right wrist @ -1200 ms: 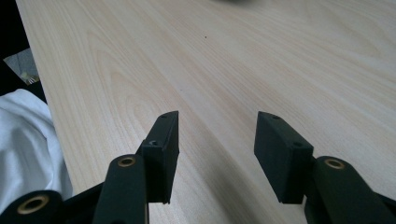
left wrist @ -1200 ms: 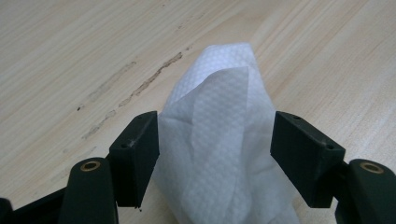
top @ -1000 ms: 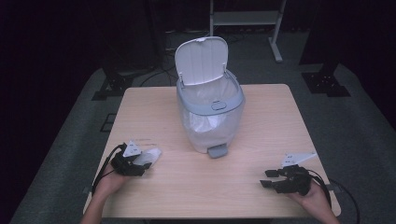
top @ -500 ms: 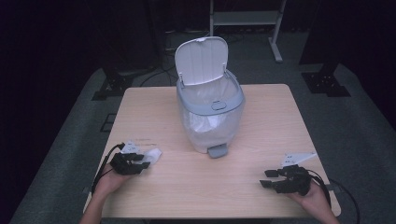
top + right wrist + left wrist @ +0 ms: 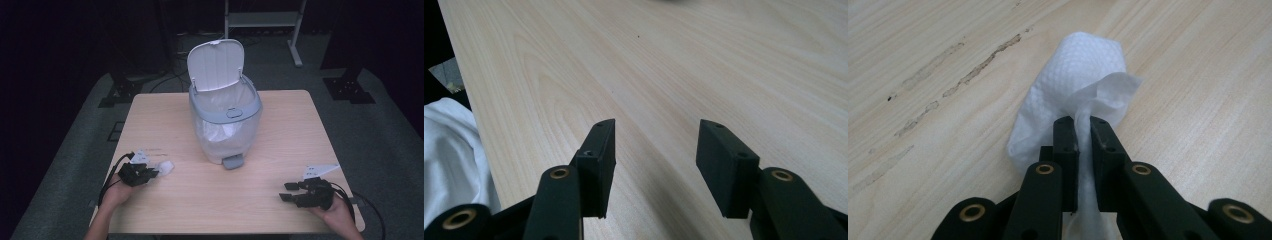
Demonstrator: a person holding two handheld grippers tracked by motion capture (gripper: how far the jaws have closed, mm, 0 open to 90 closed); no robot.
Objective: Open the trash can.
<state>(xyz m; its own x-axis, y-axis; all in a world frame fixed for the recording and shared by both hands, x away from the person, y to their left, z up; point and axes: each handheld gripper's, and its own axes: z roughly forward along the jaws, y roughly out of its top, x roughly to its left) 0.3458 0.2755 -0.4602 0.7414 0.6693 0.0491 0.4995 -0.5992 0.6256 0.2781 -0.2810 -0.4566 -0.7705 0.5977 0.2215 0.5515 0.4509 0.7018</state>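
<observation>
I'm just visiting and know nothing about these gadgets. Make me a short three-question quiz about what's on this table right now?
1. True or false: the lid of the grey-rimmed white pedal bin is up.
2. What does the left gripper pinch?
3. The right gripper is: A) clamped on paper, B) open over bare wooden table, C) inside the bin.

Key: 1 true. 2 the crumpled white paper tissue; its jaws have just been closing on it. 3 B.
</observation>
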